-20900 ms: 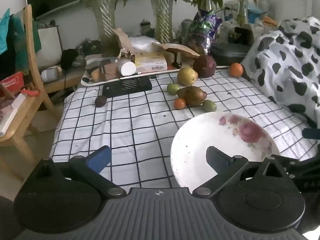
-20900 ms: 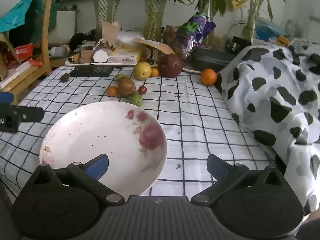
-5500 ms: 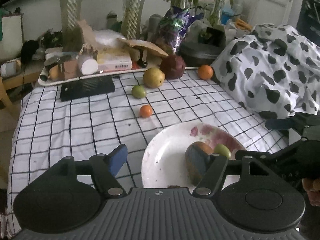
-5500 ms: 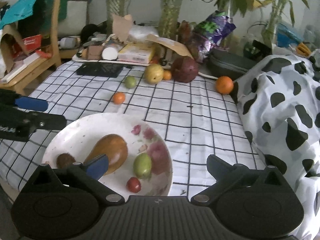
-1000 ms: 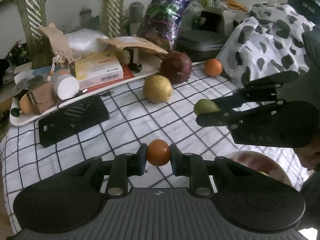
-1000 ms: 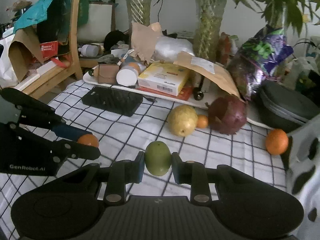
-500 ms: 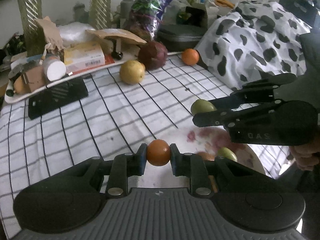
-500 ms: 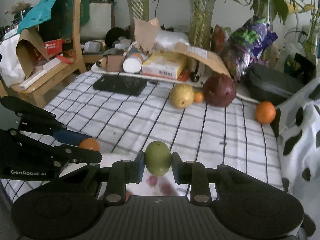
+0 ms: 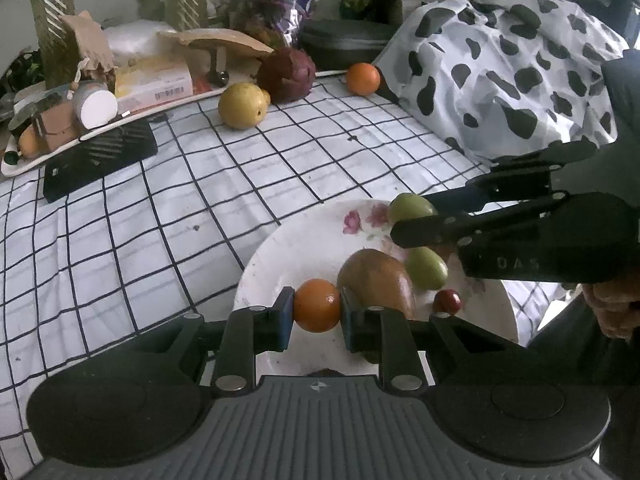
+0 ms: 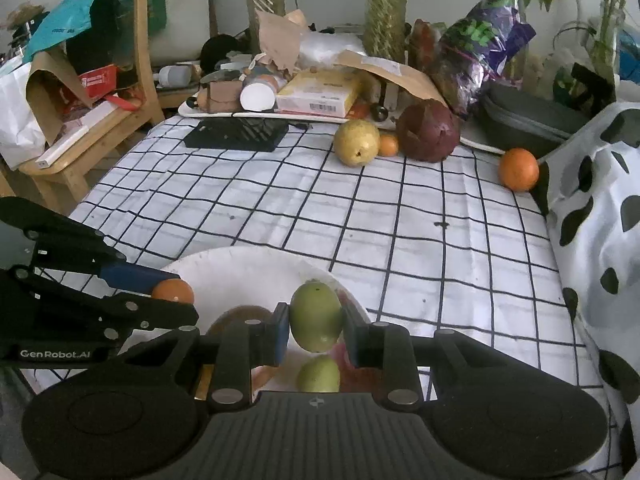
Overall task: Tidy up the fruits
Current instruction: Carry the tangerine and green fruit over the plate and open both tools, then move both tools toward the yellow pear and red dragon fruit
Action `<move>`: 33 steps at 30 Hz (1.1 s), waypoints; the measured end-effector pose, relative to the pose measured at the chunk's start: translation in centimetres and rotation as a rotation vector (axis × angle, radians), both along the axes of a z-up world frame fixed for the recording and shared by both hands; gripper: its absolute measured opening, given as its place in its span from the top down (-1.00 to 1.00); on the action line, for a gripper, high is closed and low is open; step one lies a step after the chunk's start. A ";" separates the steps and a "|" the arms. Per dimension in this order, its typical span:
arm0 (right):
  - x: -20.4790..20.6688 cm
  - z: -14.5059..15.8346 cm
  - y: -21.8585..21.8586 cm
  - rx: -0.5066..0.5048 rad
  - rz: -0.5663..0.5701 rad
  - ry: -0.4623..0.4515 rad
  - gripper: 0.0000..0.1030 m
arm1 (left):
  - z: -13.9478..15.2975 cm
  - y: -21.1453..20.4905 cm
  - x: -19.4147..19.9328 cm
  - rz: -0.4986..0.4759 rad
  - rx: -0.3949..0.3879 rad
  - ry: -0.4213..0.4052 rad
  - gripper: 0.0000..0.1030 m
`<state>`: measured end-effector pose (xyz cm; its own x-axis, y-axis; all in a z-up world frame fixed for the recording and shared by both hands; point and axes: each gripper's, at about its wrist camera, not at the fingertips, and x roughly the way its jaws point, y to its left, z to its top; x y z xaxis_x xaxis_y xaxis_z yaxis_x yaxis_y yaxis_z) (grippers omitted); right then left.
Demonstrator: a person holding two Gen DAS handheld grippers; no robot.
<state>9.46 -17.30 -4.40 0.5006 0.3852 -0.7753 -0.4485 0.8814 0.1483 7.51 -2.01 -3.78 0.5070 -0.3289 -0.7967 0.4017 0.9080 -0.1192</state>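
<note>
My left gripper [image 9: 317, 312] is shut on a small orange fruit [image 9: 317, 305] and holds it over the near left rim of the white flowered plate [image 9: 296, 252]. My right gripper [image 10: 316, 330] is shut on a green fruit [image 10: 316, 316] above the same plate [image 10: 240, 268]. The plate holds a brown pear [image 9: 376, 280], a green fruit [image 9: 427, 268] and a small red fruit [image 9: 447, 301]. On the cloth at the back lie a yellow pear [image 9: 242, 105], a dark red fruit [image 9: 286, 75] and an orange [image 9: 362, 78].
A black flat device [image 9: 98, 156] and a cluttered white tray [image 9: 100, 120] lie at the back left. A cow-patterned cover [image 9: 500, 68] rises on the right. A wooden chair [image 10: 80, 112] stands left of the table. Checked cloth [image 10: 400, 216] lies between plate and back fruit.
Both grippers have drawn back from the far fruit and lowered over the plate, each still holding its fruit. The plate now fills the near view.
</note>
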 end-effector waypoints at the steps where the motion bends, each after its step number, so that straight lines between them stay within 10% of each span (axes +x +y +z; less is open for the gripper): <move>1: 0.0 -0.1 0.0 0.000 0.000 0.002 0.43 | 0.0 -0.1 0.0 -0.002 0.002 0.001 0.55; 16: 0.5 -0.4 0.1 0.025 -0.005 0.034 0.42 | -0.5 -0.3 0.2 -0.003 0.023 0.000 0.52; 19: 0.4 -0.3 0.1 0.012 -0.002 0.017 -0.30 | -0.4 -0.6 0.2 0.005 0.071 -0.027 0.03; 22: 0.1 0.4 -0.3 0.019 -0.012 -0.034 -0.58 | 0.2 -0.8 -0.3 0.021 0.121 -0.104 -0.42; 33: 0.5 0.5 -3.0 -0.011 -0.138 -0.063 -1.00 | 1.9 -0.4 0.3 0.104 0.069 -0.166 -0.42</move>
